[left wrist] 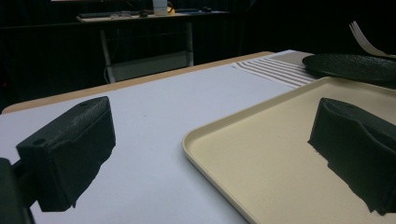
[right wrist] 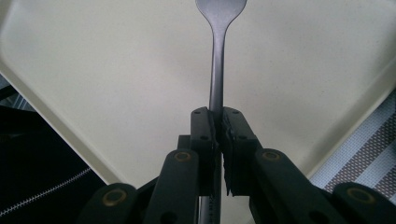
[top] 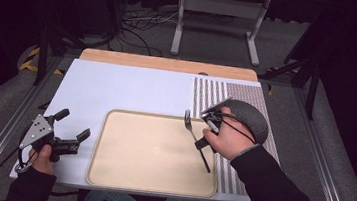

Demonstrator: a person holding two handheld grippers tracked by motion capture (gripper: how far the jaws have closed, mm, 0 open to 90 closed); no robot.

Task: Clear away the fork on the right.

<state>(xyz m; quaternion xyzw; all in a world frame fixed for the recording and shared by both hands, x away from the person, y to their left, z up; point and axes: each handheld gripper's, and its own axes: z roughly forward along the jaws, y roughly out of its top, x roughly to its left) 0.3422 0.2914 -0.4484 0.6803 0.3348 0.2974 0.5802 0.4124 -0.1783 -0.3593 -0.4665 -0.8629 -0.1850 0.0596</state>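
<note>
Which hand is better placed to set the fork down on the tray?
Right. The right gripper is already shut on the fork handle, directly over the tray. The left gripper sits open over the white table, left of the tray.

The fork (right wrist: 217, 60) looks like dark, smooth, faintly glossy metal. The cream tray (top: 124, 170) seems matt plastic. At two o'clock lies a woven striped cloth mat (top: 206, 96). The surface (top: 112, 86) is matt white, edged with pale wood.
</note>
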